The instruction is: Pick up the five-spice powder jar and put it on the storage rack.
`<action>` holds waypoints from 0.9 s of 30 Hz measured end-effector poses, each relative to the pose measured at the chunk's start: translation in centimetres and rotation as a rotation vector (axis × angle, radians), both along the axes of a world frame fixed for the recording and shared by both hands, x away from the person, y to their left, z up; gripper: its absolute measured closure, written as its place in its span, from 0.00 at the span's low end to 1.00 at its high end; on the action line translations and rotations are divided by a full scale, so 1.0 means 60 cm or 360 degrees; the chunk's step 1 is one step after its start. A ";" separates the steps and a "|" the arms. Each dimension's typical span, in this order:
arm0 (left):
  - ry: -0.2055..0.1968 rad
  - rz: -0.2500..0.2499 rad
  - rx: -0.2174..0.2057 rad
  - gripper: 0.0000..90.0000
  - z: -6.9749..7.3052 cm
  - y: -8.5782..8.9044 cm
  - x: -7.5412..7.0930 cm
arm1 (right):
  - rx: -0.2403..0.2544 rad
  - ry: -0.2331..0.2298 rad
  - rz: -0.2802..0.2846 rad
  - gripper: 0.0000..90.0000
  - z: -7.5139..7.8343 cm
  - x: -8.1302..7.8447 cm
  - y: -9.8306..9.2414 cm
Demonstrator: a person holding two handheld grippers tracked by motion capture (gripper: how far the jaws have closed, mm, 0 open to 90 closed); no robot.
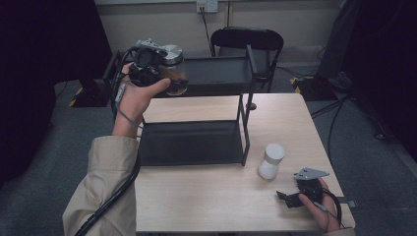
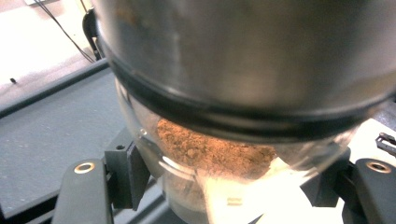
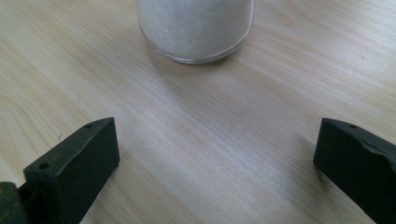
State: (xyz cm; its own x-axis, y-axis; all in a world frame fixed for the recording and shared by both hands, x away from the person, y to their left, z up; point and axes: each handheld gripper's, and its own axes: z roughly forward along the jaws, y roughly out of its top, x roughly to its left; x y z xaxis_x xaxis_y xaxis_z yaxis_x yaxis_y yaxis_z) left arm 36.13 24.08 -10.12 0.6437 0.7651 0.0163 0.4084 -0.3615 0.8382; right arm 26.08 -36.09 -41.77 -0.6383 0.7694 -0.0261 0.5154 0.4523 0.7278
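Observation:
My left gripper [image 1: 169,81] is raised at the back left, level with the top shelf of a black two-tier rack [image 1: 244,123]. It is shut on a glass jar [image 1: 173,69] that has a steel lid and brown powder inside. In the left gripper view both jaws press on the glass sides of the jar [image 2: 215,154], below the lid. My right gripper [image 1: 286,196] rests open near the table's front right, with bare wood between its jaws [image 3: 210,163]. A white jar [image 1: 271,161] stands upright just ahead of it, and its base [image 3: 196,28] is apart from the jaws.
The rack's lower tray [image 1: 192,142] lies on the wooden table [image 1: 211,206], and its upper shelf [image 1: 216,73] holds nothing visible. A black chair [image 1: 248,39] stands behind the table. Cables trail across the grey floor [image 1: 344,108] at the right.

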 end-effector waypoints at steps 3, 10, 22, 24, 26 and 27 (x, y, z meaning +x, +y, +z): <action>0.0009 0.0020 -0.0001 0.34 0.001 0.000 0.008 | 0.0000 0.0000 0.0000 0.00 0.000 0.000 0.000; 0.0028 0.0080 0.0006 0.34 0.005 -0.002 0.035 | 0.0000 0.0000 0.0000 0.00 0.000 0.000 0.000; 0.0044 0.0145 0.0010 0.34 0.014 -0.018 0.067 | 0.0000 -0.0001 0.0001 0.00 0.000 0.000 0.000; 0.0054 0.0157 0.0003 0.34 0.011 -0.020 0.073 | 0.0001 -0.0001 0.0000 0.00 0.000 0.000 0.000; 0.0068 0.0172 0.0001 0.34 0.009 -0.021 0.080 | 0.0001 -0.0001 0.0000 0.00 0.000 0.000 0.000; 0.0066 0.0188 -0.0003 0.34 0.007 -0.023 0.082 | 0.0000 -0.0001 0.0001 0.00 0.000 0.000 0.000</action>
